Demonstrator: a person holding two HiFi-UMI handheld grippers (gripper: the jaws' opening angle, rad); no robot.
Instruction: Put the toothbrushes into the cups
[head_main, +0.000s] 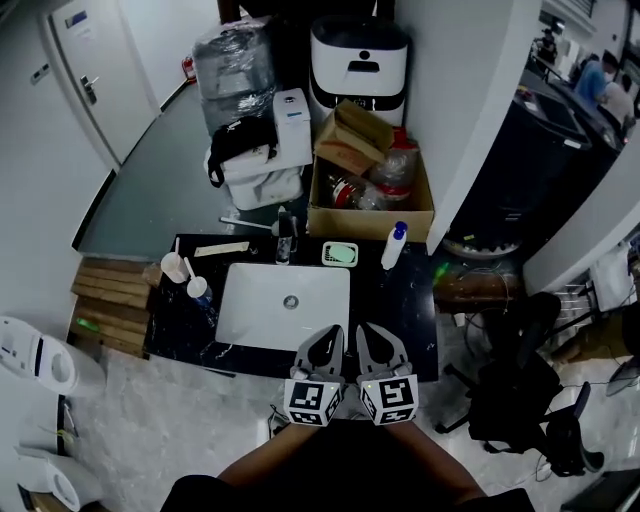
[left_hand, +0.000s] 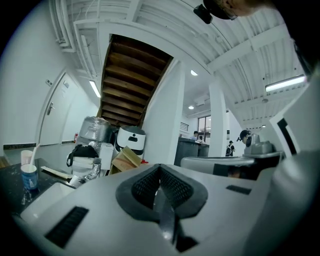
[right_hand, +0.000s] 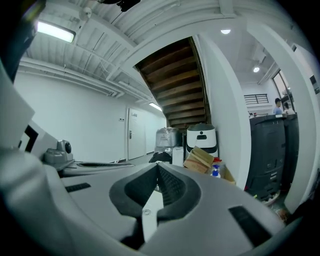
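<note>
Two cups stand at the left end of the black counter (head_main: 400, 320): a pale cup (head_main: 173, 267) and a blue-banded cup (head_main: 198, 290). A thin white handle (head_main: 188, 269) leans out of the blue-banded cup (left_hand: 28, 176); whether it is a toothbrush is too small to tell. My left gripper (head_main: 330, 334) and right gripper (head_main: 364, 331) sit side by side over the counter's front edge, just in front of the sink. Both are shut with nothing between the jaws, as the left gripper view (left_hand: 159, 168) and the right gripper view (right_hand: 156, 166) show.
A white sink (head_main: 284, 305) fills the counter's middle, with a faucet (head_main: 286, 240) behind it. A green soap dish (head_main: 340, 253), a white bottle with a blue cap (head_main: 394, 245) and a wooden strip (head_main: 220, 249) lie along the back. A cardboard box (head_main: 370, 190) stands beyond. An office chair (head_main: 520, 395) is at the right.
</note>
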